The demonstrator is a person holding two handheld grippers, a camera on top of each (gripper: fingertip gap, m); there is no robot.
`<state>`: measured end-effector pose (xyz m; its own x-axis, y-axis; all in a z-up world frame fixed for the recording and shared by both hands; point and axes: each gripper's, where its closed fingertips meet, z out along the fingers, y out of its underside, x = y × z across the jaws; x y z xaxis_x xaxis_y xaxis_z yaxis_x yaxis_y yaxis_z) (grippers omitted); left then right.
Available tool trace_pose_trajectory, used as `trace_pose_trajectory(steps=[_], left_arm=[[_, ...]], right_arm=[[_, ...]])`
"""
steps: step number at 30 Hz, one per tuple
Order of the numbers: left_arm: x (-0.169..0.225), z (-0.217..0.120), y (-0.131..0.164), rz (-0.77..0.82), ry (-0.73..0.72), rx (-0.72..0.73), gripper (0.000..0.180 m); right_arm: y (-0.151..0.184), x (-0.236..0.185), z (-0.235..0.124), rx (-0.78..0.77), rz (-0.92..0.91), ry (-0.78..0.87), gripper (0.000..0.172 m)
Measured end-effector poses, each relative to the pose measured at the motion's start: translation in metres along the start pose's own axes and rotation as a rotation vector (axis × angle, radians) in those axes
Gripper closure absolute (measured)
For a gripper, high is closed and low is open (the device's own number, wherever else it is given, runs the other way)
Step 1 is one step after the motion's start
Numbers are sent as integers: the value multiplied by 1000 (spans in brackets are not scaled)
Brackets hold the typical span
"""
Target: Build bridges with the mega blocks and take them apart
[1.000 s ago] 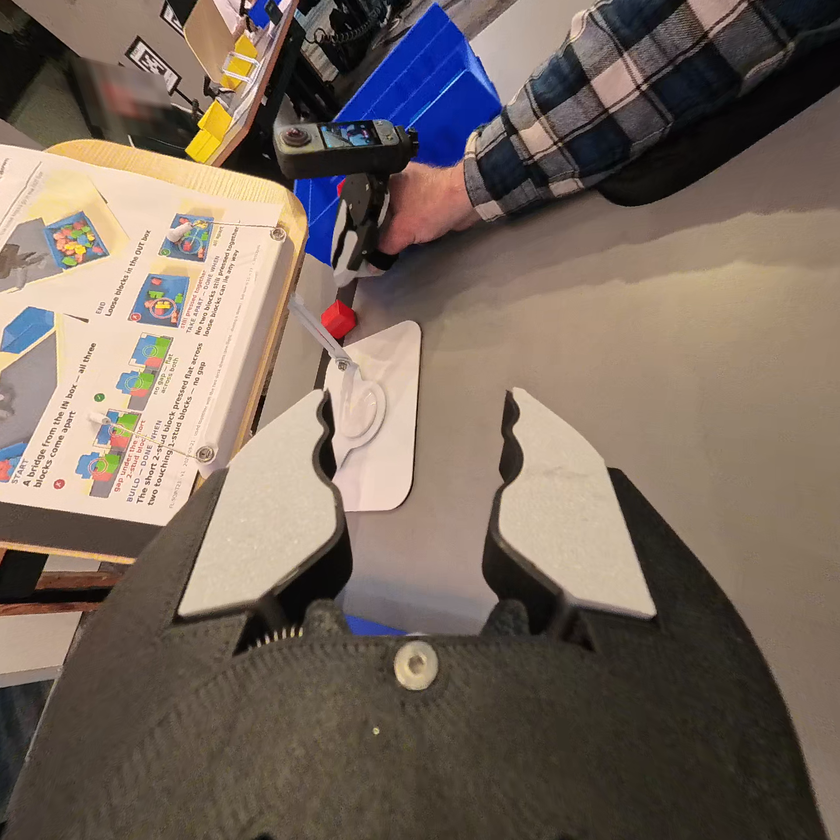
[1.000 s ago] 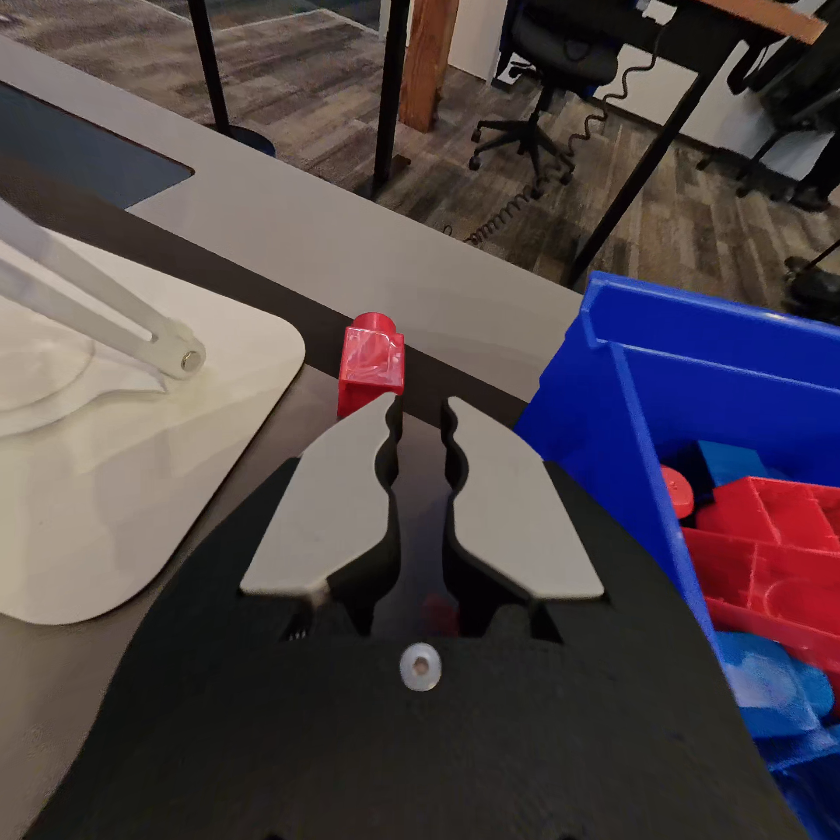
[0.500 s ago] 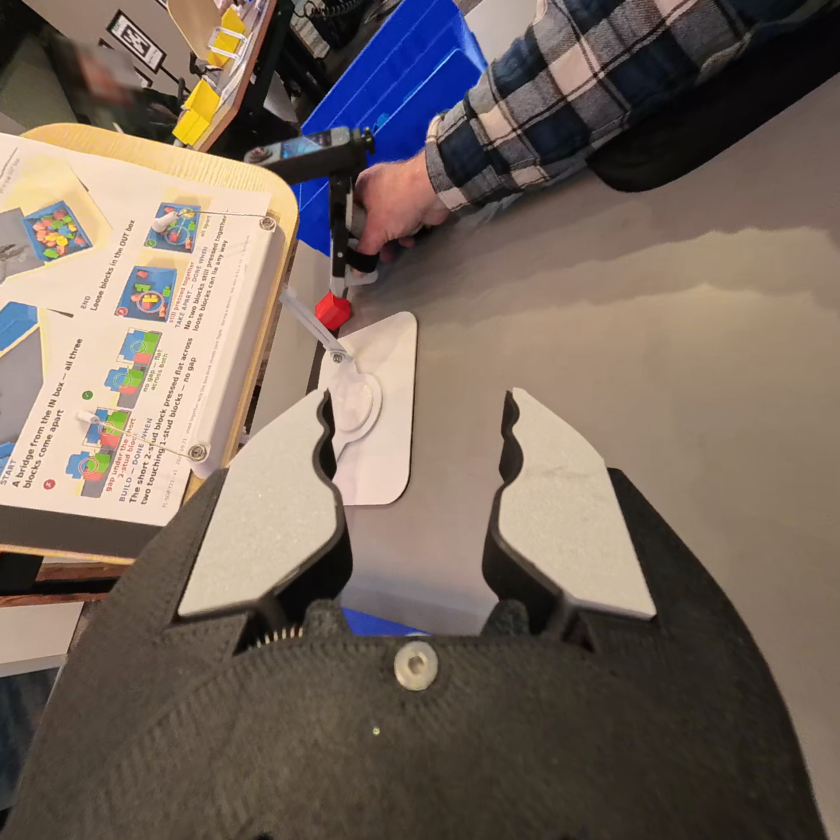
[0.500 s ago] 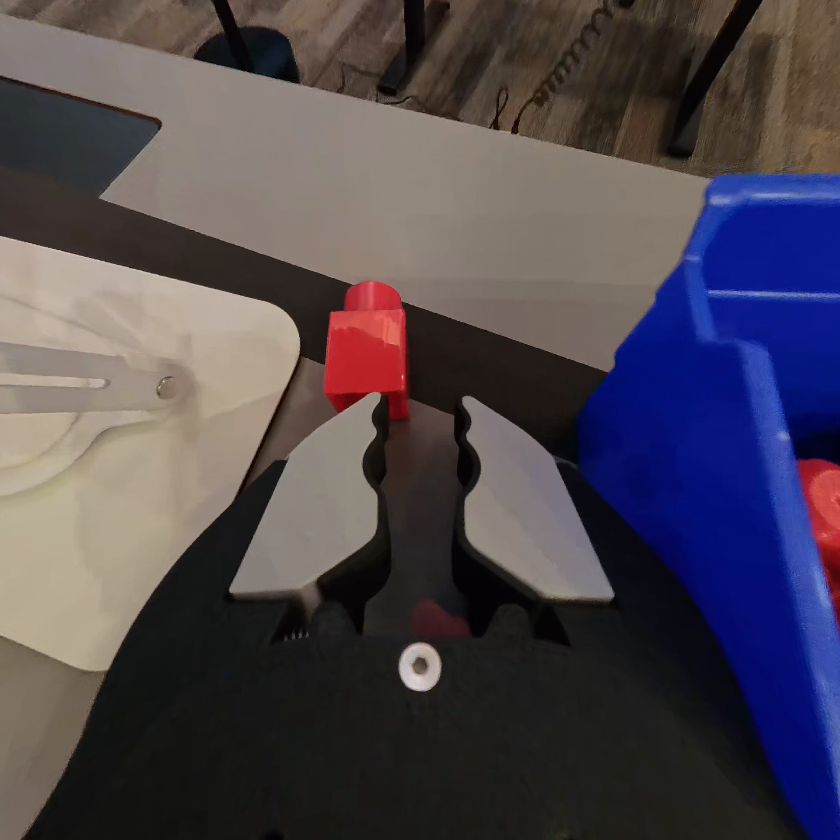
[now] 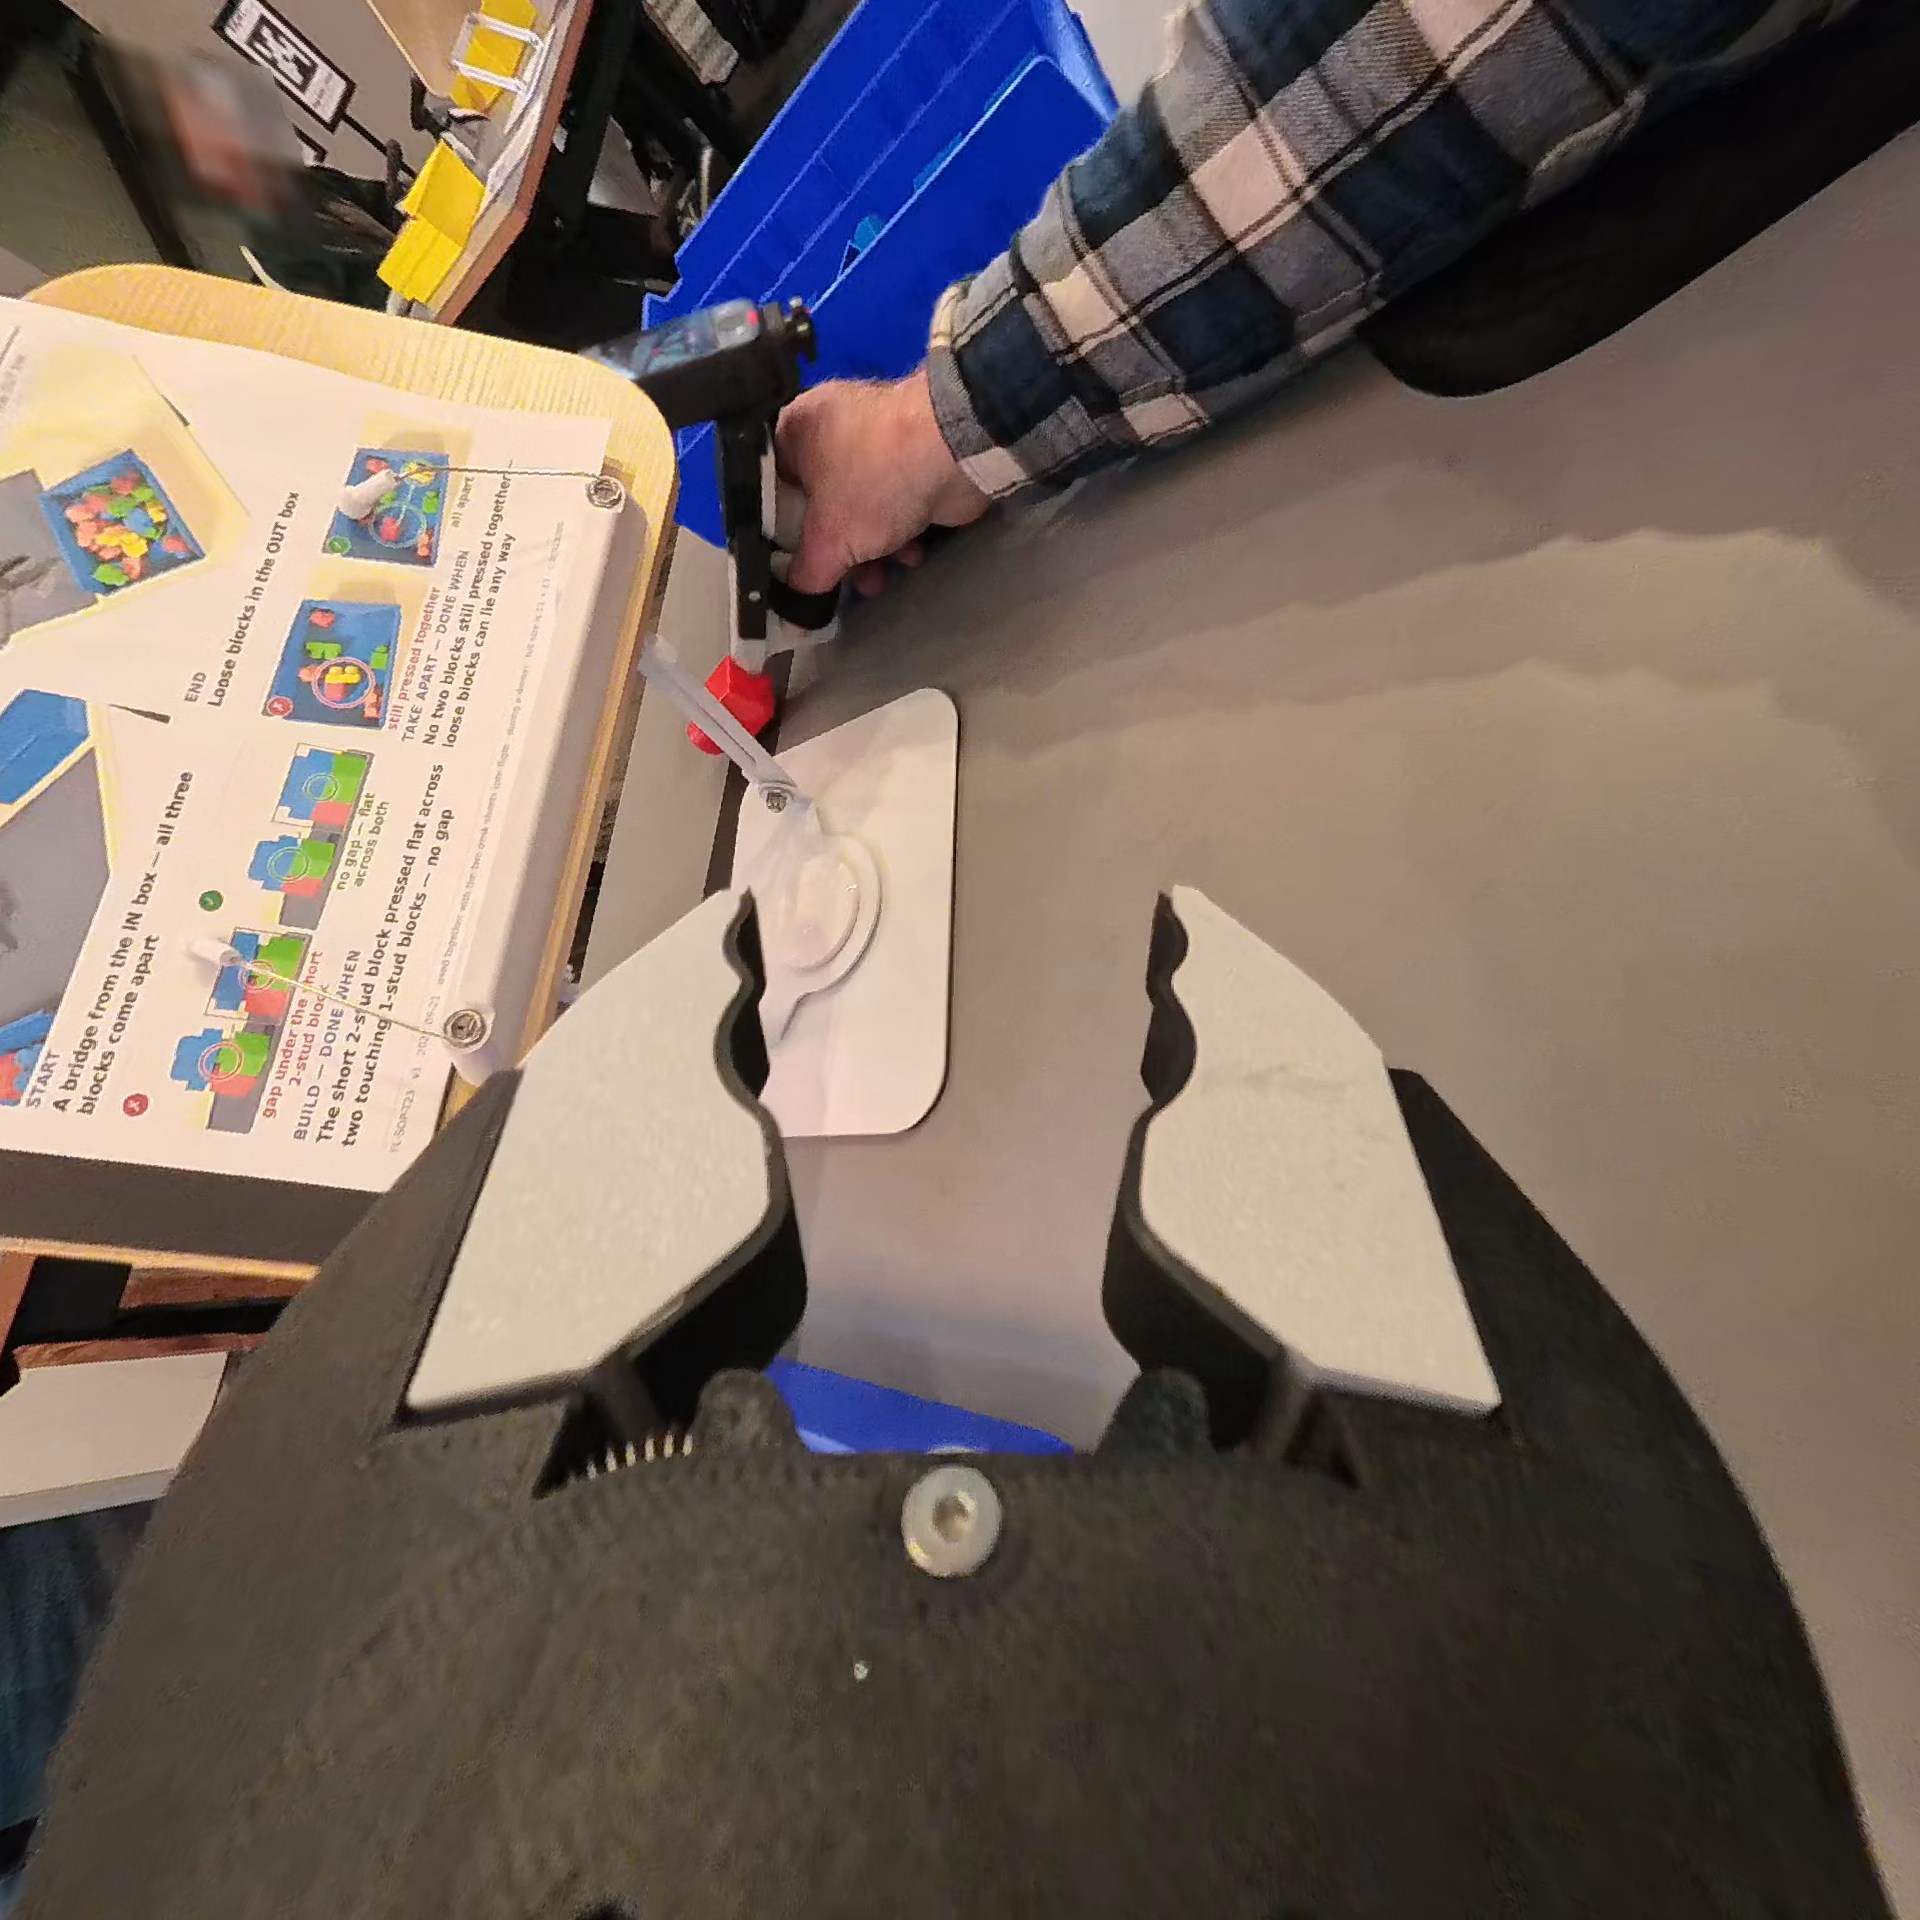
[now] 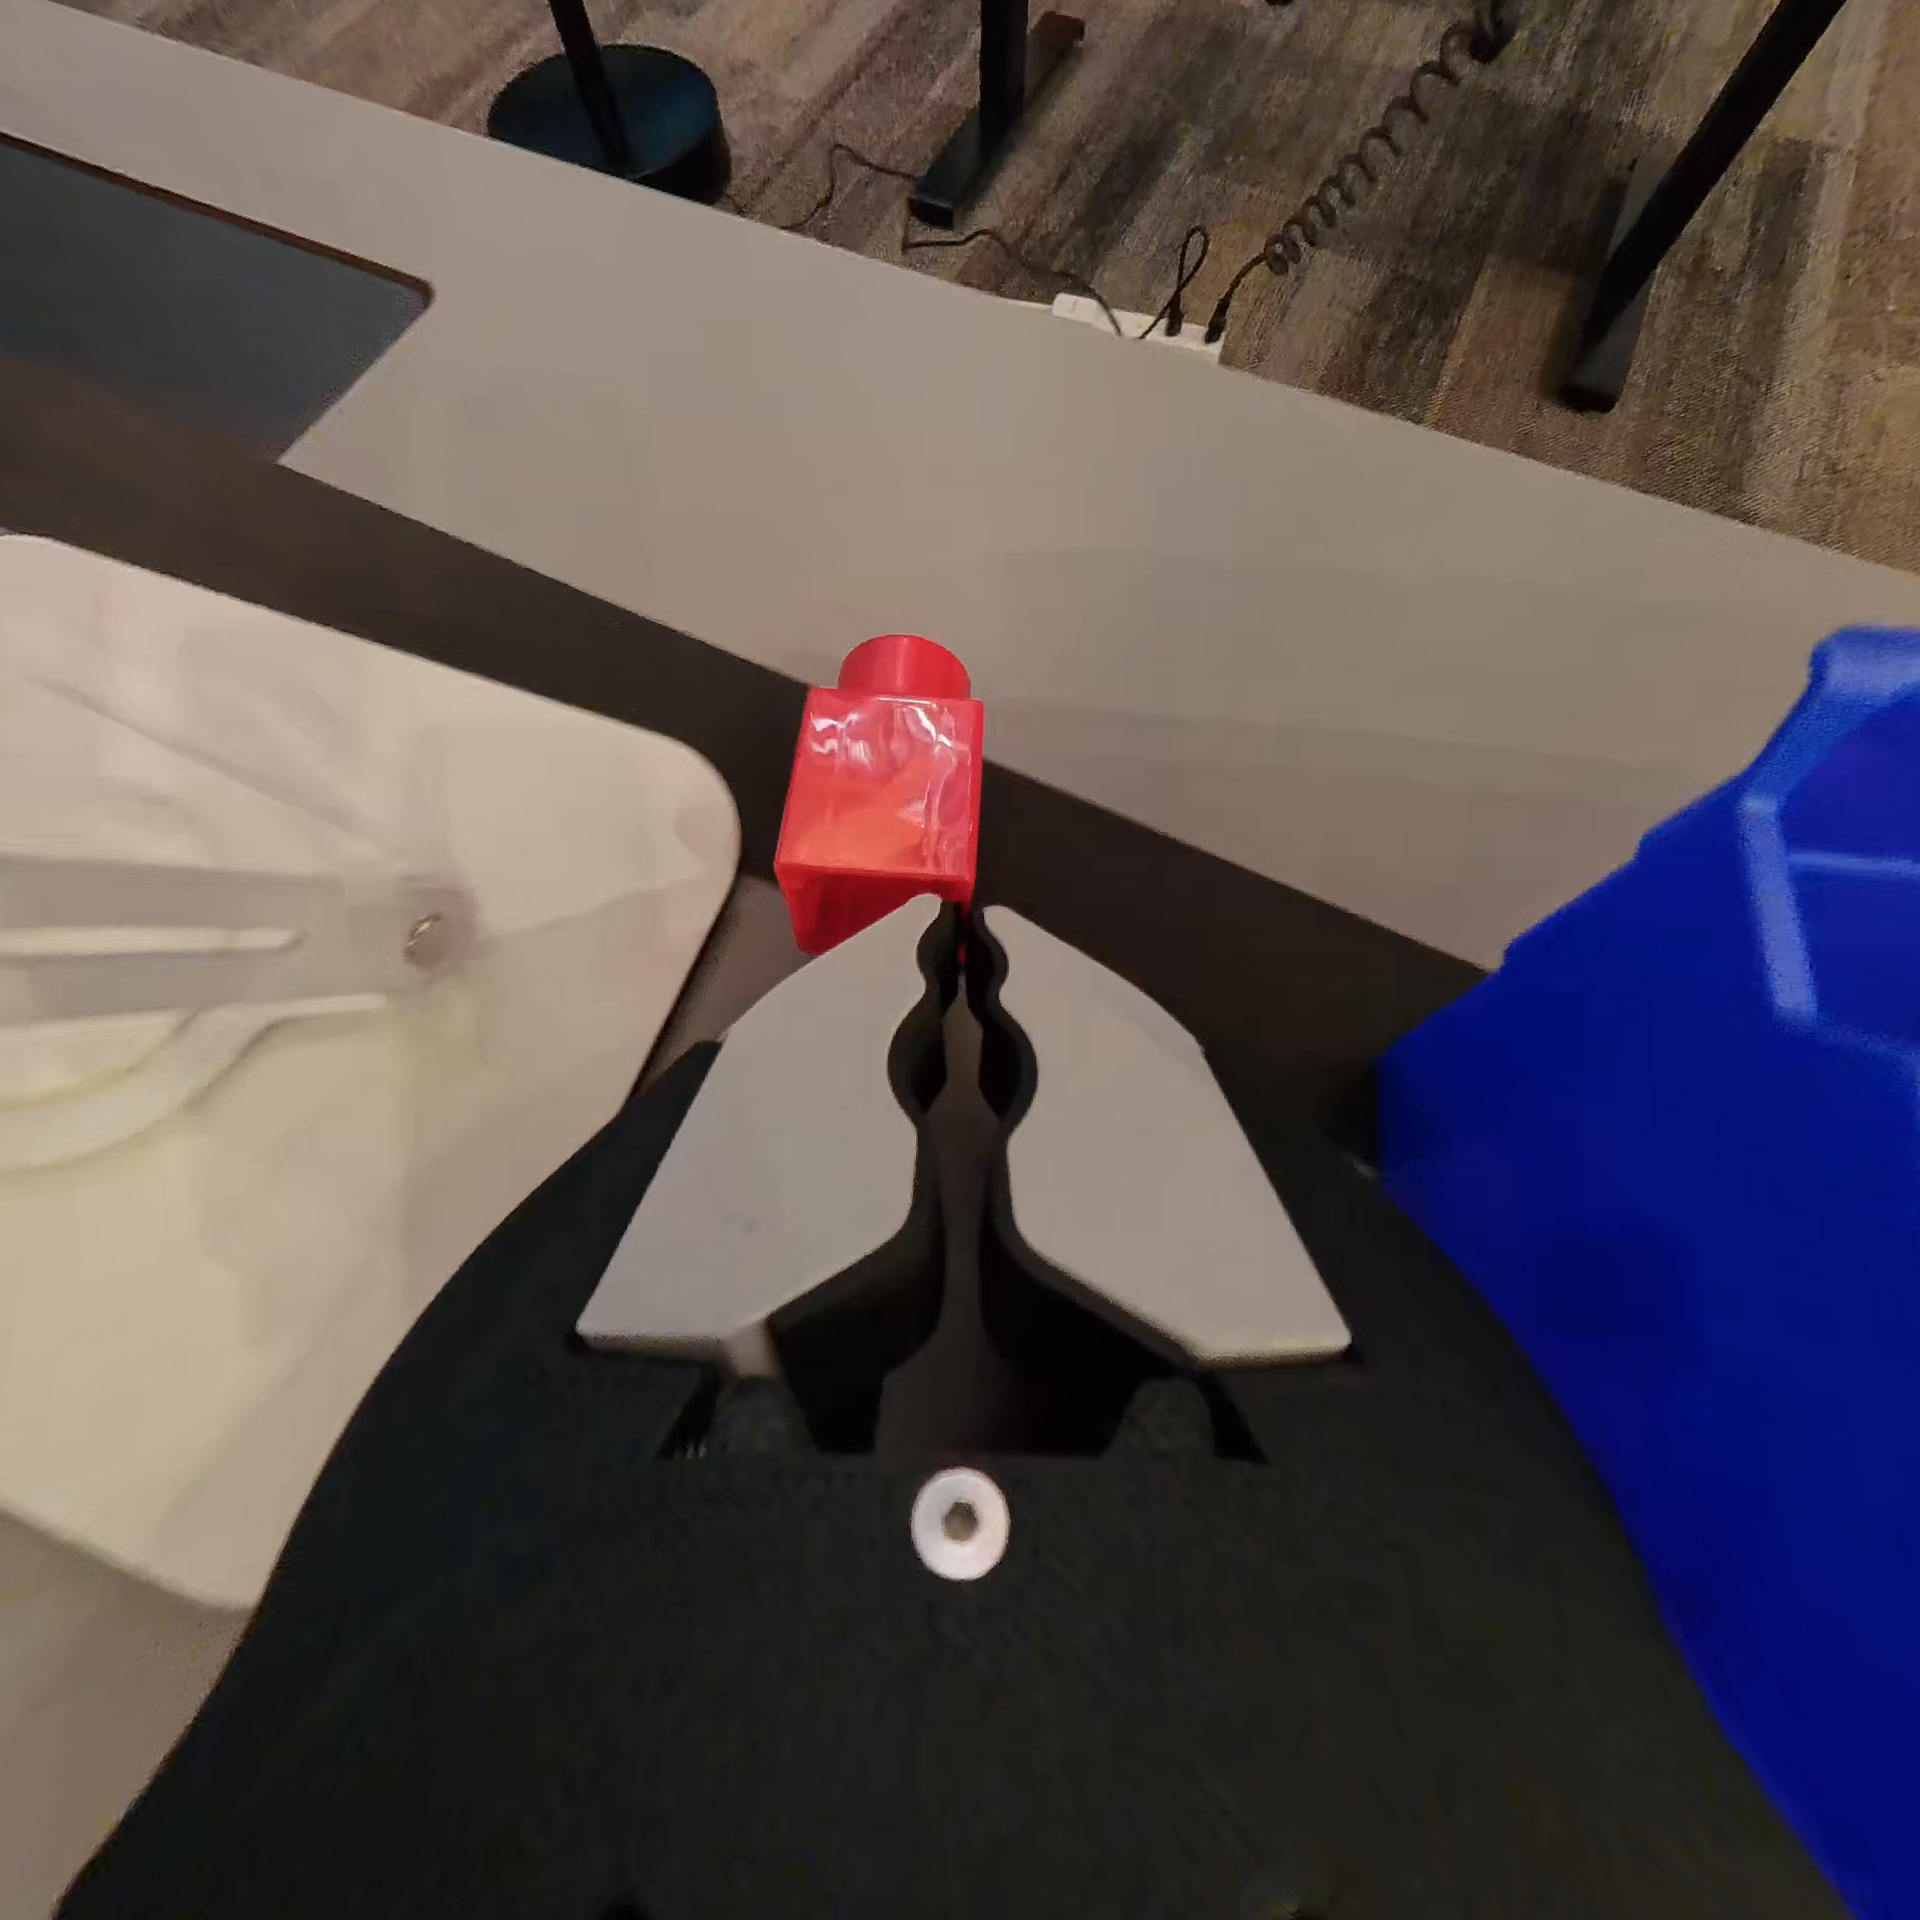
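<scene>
Red block (image 6: 881, 805): single-stud, hollow, open at the base. Lies tipped on its side on the dark strip between two grey tabletops (image 6: 1039, 488), stud pointing away from the right gripper (image 6: 961, 920), open base toward it. Just beside the white plate (image 6: 312, 1143) on one side; the blue bin (image 6: 1662, 1247) is near on the other.

Handling, as judged: light, stiff moulded plastic, glossy faces that look slippery; not fragile. Thin walls at the open base give a narrow hold that could let the block swing or slip. Flat opposite side faces are the surer place to take hold, leaving stud and base free for pressing onto another block.

Right gripper: fingers nearly together, tips at the block's open end, a sliver of red wall between them; it appears pinched on that one wall at the block's right edge. Grip looks shallow.

Left gripper (image 5: 951, 914): jaws wide apart, nothing between them, held over bare tabletop well apart from the block.

Surroundings: white plate carries a clear arm (image 5: 717, 717) propping an instruction sheet (image 5: 260, 779) on a wooden board. Person's hand (image 5: 862, 488), plaid sleeve, grips the right tool.
</scene>
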<state>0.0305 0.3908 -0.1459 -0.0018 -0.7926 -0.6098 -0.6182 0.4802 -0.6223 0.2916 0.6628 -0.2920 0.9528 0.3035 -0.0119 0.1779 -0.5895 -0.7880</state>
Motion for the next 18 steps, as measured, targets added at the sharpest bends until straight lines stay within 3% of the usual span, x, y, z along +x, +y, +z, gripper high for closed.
trace_pose_trajectory(steps=[6,11,15,18], left_arm=[[-15,-10,1,-23,-38,37,111],[-19,-18,-3,-20,-60,70,110],[-16,-26,-1,-29,-71,83,111],[-12,-29,5,-51,-67,86,111]], right_arm=[[39,-19,-47,-50,69,-20,171],[67,-43,-108,-54,70,-50,171],[44,-61,-197,80,-8,-59,171],[6,-12,-251,172,-42,86,171]])
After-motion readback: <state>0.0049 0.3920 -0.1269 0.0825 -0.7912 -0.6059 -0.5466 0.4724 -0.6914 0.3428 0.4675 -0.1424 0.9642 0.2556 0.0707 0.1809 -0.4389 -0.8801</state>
